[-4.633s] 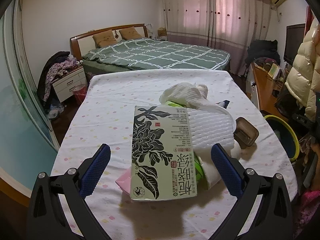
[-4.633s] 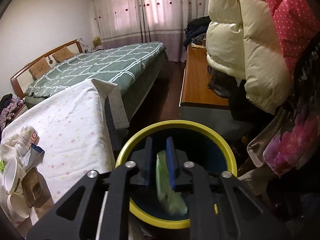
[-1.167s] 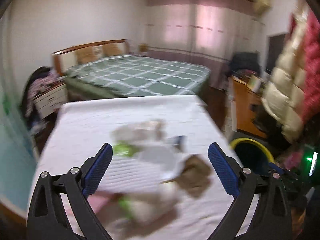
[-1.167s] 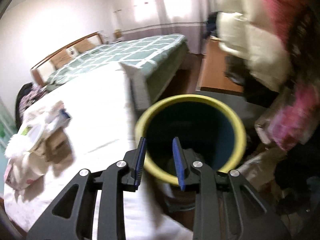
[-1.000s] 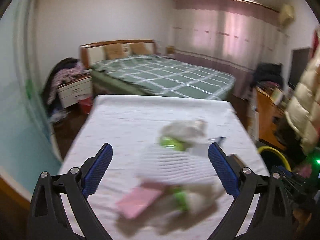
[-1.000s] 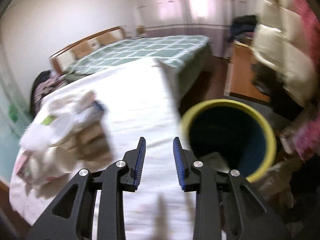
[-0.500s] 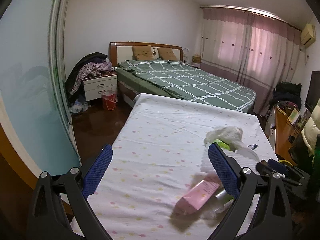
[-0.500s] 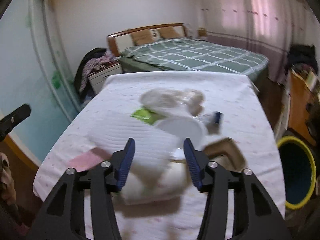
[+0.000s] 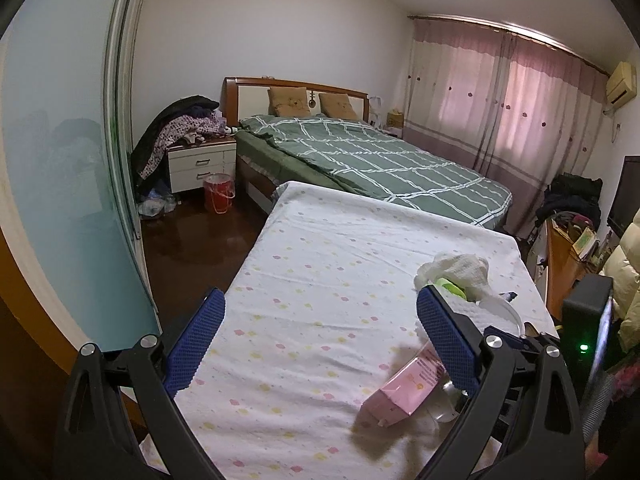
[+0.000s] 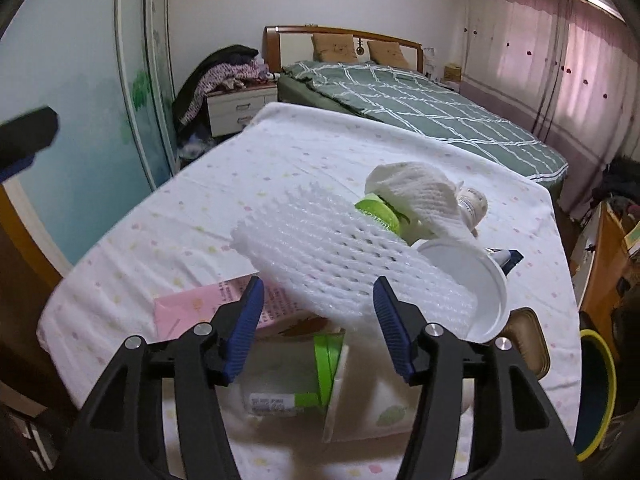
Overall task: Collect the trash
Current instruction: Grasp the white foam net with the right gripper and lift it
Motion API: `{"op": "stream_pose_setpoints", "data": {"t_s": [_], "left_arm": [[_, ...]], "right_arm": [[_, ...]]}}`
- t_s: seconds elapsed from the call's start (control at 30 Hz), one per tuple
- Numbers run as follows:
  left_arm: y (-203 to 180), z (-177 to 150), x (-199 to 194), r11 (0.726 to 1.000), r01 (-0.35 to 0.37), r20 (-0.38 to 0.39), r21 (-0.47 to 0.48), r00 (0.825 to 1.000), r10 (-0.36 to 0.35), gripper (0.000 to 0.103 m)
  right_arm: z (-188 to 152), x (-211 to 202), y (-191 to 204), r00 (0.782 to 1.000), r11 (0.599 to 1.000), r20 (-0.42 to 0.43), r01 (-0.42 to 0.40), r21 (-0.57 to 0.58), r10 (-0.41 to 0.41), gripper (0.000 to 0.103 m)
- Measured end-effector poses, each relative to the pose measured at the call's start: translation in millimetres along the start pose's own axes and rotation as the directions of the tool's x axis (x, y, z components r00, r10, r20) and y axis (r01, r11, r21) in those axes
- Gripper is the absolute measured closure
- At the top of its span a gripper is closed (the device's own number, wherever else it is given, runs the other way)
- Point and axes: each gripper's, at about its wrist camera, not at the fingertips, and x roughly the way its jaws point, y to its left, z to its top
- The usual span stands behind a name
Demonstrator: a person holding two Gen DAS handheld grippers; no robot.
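since the earlier frames the patterned box has gone from the pile, and the right gripper (image 10: 318,326) has swung from above the yellow-rimmed bin (image 10: 596,392) back over the trash; its jaws are opening, about half apart, with nothing pressed between the blue pads

it hangs above the white foam net (image 10: 352,256), which lies tilted on top of the heap near the right edge of the spotted sheet (image 10: 280,152). under the net sit a pink carton (image 10: 208,304) and a white pouch with green print (image 10: 296,384). beside the net are a white plastic lid (image 10: 476,280), a crumpled white tissue (image 10: 420,196) over a green lid (image 10: 376,210), and a brown tray (image 10: 528,336) at the right edge

the left gripper (image 9: 318,338) is spread wide and empty over the bare sheet, with the pink carton just by its right finger. the bin stands on the floor off the right edge
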Motion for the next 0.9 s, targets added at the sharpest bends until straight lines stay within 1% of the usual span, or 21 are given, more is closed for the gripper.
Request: {"op": "stream_pose_setpoints", "data": {"t_s": [0.13, 0.2, 0.23, 0.33, 0.37, 0.4, 0.63, 0.8, 0.9], "left_arm": [[-3, -1, 2, 1.0, 0.003, -0.004, 0.0, 1.0, -0.003, 0.008], [-5, -2, 3, 1.0, 0.005, -0.005, 0.0, 1.0, -0.005, 0.008], [-4, -2, 2, 1.0, 0.004, -0.004, 0.001, 1.0, -0.004, 0.008], [-6, -3, 2, 1.0, 0.007, -0.005, 0.005, 1.0, -0.007, 0.008], [-7, -3, 2, 1.0, 0.007, -0.005, 0.006, 1.0, -0.007, 0.008], [-9, -3, 3, 1.0, 0.008, -0.006, 0.008, 1.0, -0.008, 0.008], [-15, -5, 4, 1.0, 0.019, -0.012, 0.015, 1.0, -0.019, 0.008], [-21, -6, 5, 0.999, 0.033, -0.017, 0.023, 0.999, -0.033, 0.008], [-24, -6, 6, 0.999, 0.042, -0.02, 0.029, 0.999, -0.041, 0.008]], "right_arm": [[1, 5, -5, 1.0, 1.0, -0.007, -0.007, 0.01, 0.007, 0.049], [2, 7, -7, 1.0, 1.0, -0.009, 0.009, 0.007, -0.008, 0.059], [2, 8, -7, 1.0, 1.0, -0.009, 0.018, 0.004, -0.018, 0.062], [3, 6, -13, 1.0, 1.0, -0.006, 0.002, 0.021, -0.002, 0.077], [4, 4, -14, 1.0, 1.0, 0.001, 0.0, 0.025, 0.0, 0.085], [5, 2, -16, 1.0, 1.0, 0.01, -0.001, 0.026, 0.001, 0.091], [10, -26, -30, 0.996, 0.998, 0.085, -0.017, 0.063, 0.012, 0.093], [15, -54, -45, 0.988, 0.993, 0.149, -0.062, 0.099, 0.047, 0.093], [15, -71, -51, 0.982, 0.991, 0.182, -0.072, 0.113, 0.051, 0.093]]}}
